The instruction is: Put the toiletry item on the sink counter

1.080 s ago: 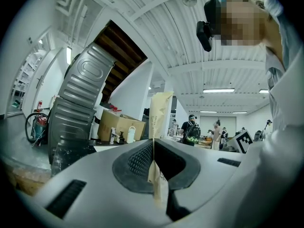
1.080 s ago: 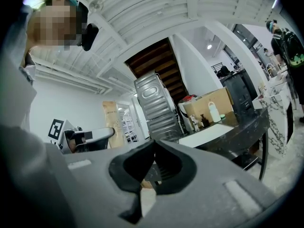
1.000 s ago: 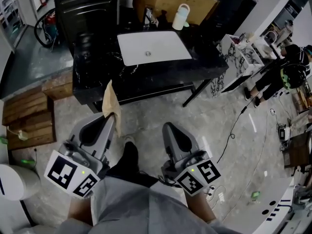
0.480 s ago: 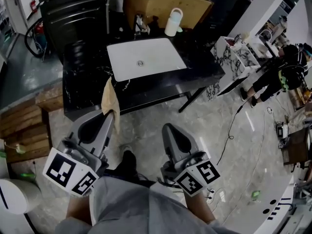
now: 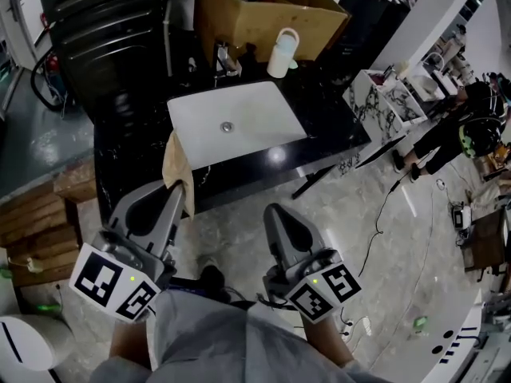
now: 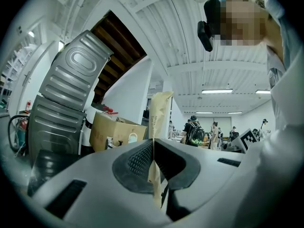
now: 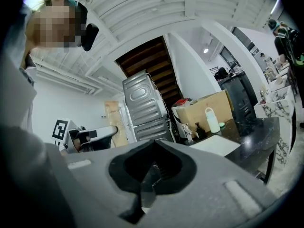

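Observation:
A flat tan paper packet (image 5: 177,164) stands upright, pinched at its lower edge by my left gripper (image 5: 183,191), which is shut on it. In the left gripper view the packet (image 6: 159,115) rises from between the closed jaws of that gripper (image 6: 154,148). My right gripper (image 5: 275,214) is beside it, shut and holding nothing (image 7: 153,144). Ahead is the black sink counter (image 5: 327,126) with a white basin (image 5: 231,122) and a faucet (image 5: 223,58). The packet's top overlaps the counter's near edge in the head view. Both grippers hang over the floor, short of the counter.
A white bottle (image 5: 279,53) and a cardboard box (image 5: 255,10) stand behind the basin. A dark metal appliance (image 5: 96,14) stands back left, wooden pallets (image 5: 40,222) lie left. A marble-patterned table (image 5: 383,94) and a person (image 5: 471,126) are to the right. A cable trails across the floor.
The counter and basin have come closer and lower in the head view as the person steps forward. Both grippers keep their pose, and the packet stays in the left one.

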`<state>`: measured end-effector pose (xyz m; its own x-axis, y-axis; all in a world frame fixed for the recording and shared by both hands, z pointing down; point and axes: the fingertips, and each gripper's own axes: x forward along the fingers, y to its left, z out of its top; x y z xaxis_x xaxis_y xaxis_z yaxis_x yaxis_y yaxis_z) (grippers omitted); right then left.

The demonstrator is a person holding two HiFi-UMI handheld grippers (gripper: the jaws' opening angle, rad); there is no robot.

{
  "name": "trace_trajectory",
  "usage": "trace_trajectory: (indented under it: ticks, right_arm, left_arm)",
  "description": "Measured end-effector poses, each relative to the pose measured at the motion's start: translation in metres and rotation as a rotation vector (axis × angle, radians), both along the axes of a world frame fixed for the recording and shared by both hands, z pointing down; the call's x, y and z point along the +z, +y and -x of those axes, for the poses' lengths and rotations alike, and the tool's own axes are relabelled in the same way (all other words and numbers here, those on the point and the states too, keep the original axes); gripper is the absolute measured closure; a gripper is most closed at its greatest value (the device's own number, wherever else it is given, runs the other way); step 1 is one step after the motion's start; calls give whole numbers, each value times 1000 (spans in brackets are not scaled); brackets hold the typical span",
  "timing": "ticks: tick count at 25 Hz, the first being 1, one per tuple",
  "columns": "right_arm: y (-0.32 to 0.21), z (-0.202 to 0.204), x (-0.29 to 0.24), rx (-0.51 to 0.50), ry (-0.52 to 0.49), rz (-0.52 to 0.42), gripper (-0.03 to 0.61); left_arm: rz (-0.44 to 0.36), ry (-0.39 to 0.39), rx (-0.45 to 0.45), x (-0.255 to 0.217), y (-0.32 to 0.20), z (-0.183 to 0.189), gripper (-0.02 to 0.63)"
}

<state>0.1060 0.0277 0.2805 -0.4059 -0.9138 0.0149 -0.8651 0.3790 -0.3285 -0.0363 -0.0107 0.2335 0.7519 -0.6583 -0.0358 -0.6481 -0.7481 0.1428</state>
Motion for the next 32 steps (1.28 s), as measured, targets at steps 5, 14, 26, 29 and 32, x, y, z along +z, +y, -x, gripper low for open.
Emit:
trace_trajectory:
  ticks: [5,14,26,29,32]
  right_arm:
    - [-41,-6,-4,14,9,-11,580]
    - [-104,-1,9,7,21,-4,580]
    - [-143,9,23,-7,0,41,580]
    - [-149,7,23,-3,2,49,580]
    - [-155,3,23,-3,12,52,580]
  left_arm:
    - [-14,2,-2,-5,-45,-2,604]
    - [-33,-26,-50,3,-113,13,604]
    - [-89,-114,-91,2,-181,27,604]
    - [-101,-146,-98,3,-197,28,604]
    - [-125,-199,-114,6,-213,29,604]
